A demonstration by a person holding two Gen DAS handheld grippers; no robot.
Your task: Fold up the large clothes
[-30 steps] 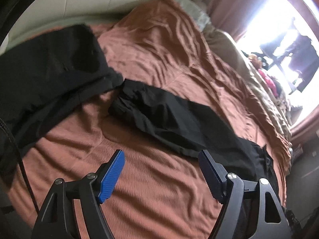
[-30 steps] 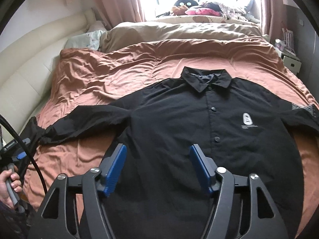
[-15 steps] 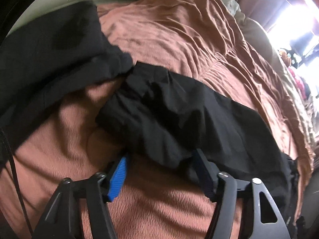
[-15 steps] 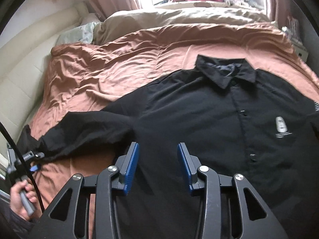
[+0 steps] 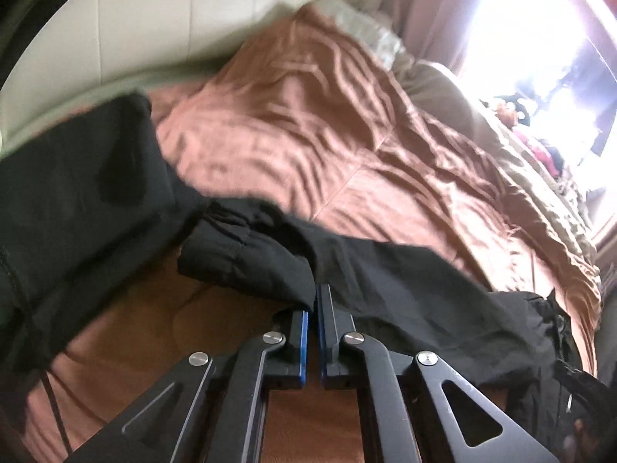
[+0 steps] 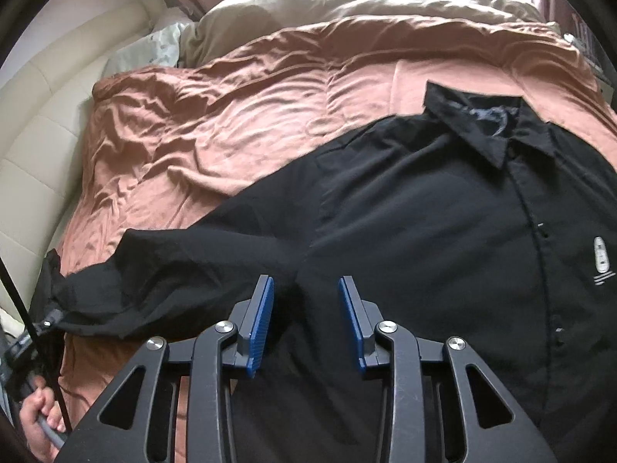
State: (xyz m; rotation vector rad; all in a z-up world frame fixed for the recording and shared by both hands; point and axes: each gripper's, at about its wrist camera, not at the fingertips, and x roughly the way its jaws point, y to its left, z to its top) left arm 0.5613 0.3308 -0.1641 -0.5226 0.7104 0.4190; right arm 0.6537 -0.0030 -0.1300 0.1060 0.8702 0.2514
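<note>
Black shirt (image 6: 424, 231), rust-brown bedspread (image 6: 231, 115), blue gripper pads (image 6: 262, 320).

One black shirt (image 6: 424, 231), two grippers: left gripper (image 5: 313, 301), right gripper (image 6: 305, 301). One rust-brown bedspread (image 6: 239, 123). One beige duvet (image 6: 347, 7). One hand (image 6: 38, 420) visible.

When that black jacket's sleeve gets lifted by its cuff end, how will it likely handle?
Probably floppy: the sleeve lies crumpled and creased on the brown bedspread, so it should drape from the shut left gripper. Likely light, since the thin fabric lies flat. It may drag the jacket body, being attached; the right gripper, jaws closing, sits over the body.
</note>
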